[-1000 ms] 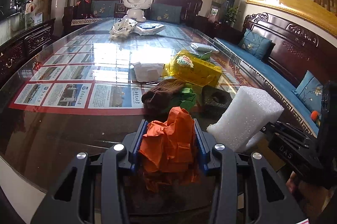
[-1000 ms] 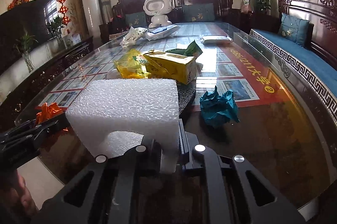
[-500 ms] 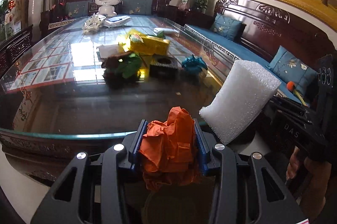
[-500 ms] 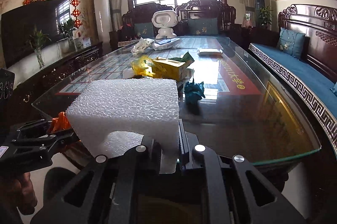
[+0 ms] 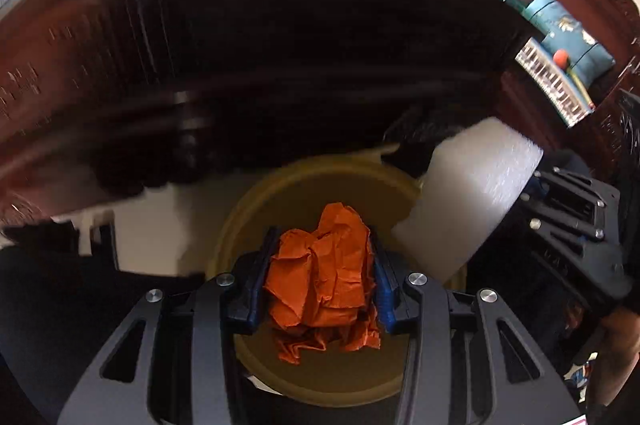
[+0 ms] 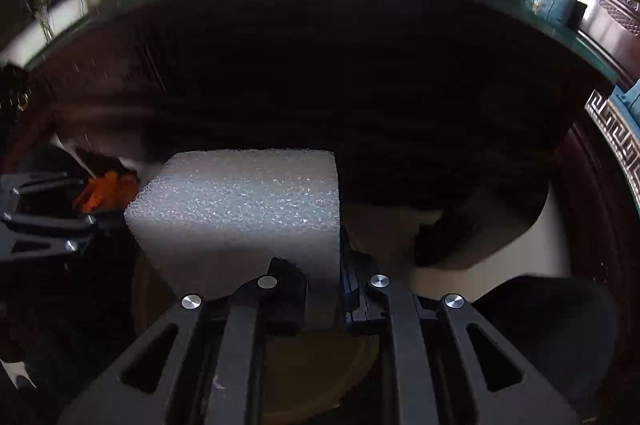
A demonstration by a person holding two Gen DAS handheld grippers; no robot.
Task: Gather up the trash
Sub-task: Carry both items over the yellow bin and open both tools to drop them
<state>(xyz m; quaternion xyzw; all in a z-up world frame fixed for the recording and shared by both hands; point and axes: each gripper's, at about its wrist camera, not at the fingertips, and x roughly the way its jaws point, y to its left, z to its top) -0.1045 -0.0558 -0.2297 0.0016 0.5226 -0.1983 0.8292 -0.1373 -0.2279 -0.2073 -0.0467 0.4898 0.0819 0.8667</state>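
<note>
Orange paper point(image 5: 322, 271) sits clamped in our left hand-held gripper point(image 5: 322, 281) above the yellow bin point(image 5: 240, 221); our right hand-held gripper point(image 6: 322, 289) grips white foam point(image 6: 240, 209).

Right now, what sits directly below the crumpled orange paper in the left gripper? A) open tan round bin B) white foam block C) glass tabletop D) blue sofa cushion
A: in the left wrist view the crumpled orange paper, clamped in the left gripper, hangs over the open tan round bin.

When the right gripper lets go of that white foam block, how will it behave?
The white foam block looks airy and porous, so probably very light and apt to drift or bounce. It seems soft, pinched where the right gripper clamps it. Being bulky, it may catch on the yellow bin rim.
</note>
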